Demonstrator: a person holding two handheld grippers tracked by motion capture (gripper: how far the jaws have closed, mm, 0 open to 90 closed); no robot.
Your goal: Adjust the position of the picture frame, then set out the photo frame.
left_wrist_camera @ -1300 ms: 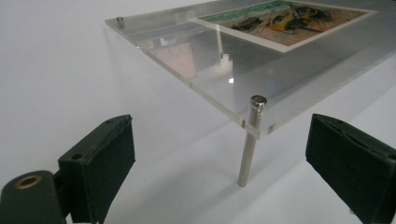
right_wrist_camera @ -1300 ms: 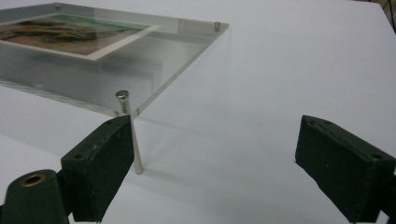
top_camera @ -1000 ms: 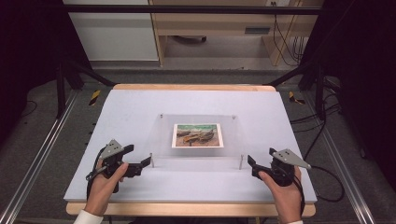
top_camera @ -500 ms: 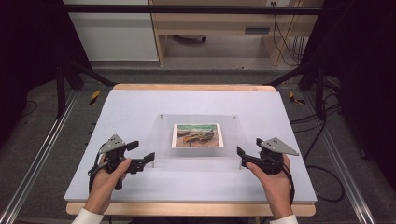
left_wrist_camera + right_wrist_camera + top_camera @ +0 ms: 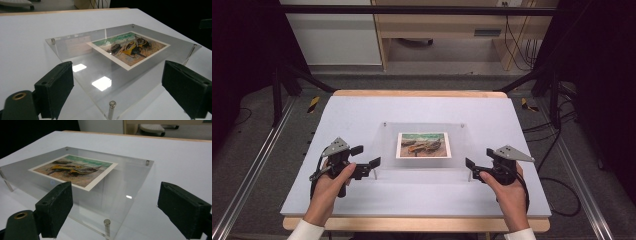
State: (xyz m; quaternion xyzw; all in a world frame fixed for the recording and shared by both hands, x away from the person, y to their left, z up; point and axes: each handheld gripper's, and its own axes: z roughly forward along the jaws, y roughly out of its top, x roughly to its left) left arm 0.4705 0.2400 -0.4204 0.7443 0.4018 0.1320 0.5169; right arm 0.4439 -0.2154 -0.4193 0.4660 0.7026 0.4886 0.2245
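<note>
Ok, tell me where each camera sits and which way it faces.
High view: above the person's side, looking forward and down on the table; both forearms, left gripper and right gripper show.
Left gripper view: rides the left gripper, facing the clear frame's near corner; its open fingers show.
Right gripper view: rides the right gripper, facing the opposite near corner; open fingers.
All share the frame and its picture.

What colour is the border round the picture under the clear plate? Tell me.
White, framing the picture all round; clearest in the left gripper view.
</note>
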